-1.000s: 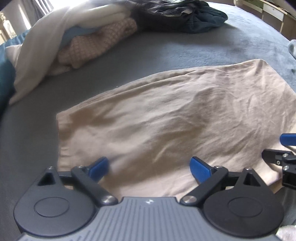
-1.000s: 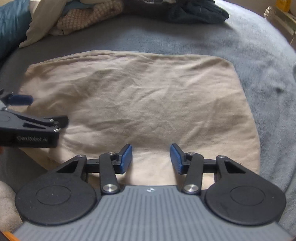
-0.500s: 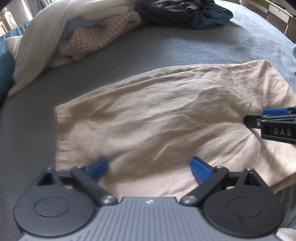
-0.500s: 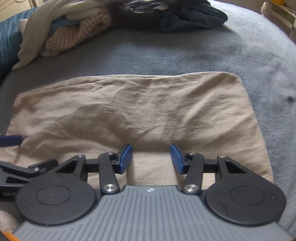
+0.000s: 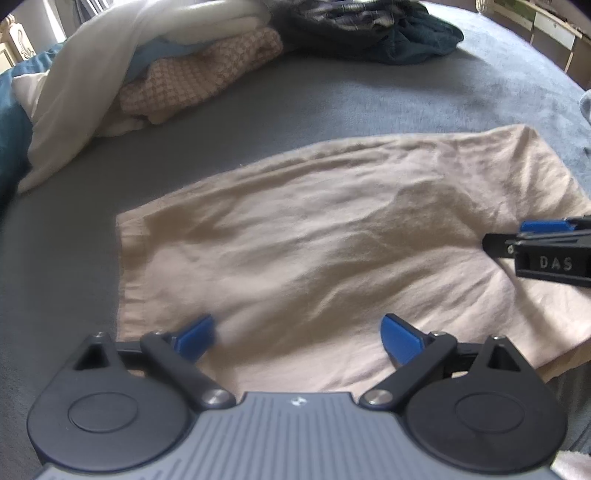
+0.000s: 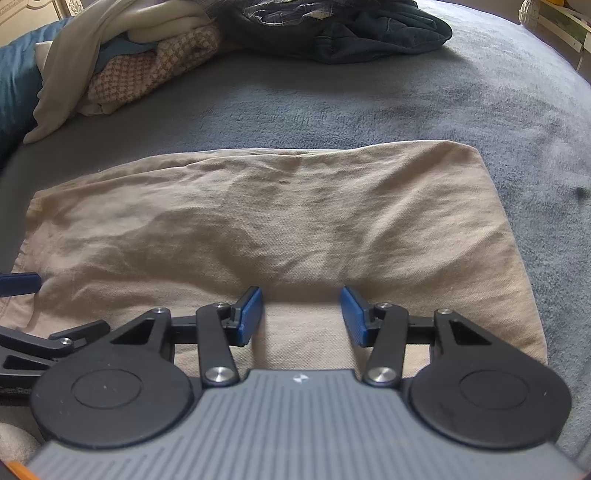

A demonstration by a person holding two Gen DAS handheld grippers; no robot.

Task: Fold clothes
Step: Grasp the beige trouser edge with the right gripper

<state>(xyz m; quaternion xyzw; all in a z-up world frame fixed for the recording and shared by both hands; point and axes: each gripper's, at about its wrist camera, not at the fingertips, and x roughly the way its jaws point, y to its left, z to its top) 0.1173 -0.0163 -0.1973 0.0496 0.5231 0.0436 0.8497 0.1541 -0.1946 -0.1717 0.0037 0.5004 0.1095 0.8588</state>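
Note:
A beige folded cloth lies flat on the grey bed cover; it also shows in the right wrist view. My left gripper is open and empty, low over the cloth's near left part. My right gripper is open and empty over the cloth's near edge. The right gripper's fingers enter the left wrist view from the right, over the cloth. The left gripper's fingertips show at the left edge of the right wrist view.
A pile of clothes lies at the back of the bed: white fabric, a pink patterned knit and dark garments. The same pile shows in the right wrist view. Furniture stands beyond the bed's far right.
Both grippers have drawn back toward the cloth's near edge and tilted up, so more of the bed and pile shows. Both stay open. The cloth lies as before.

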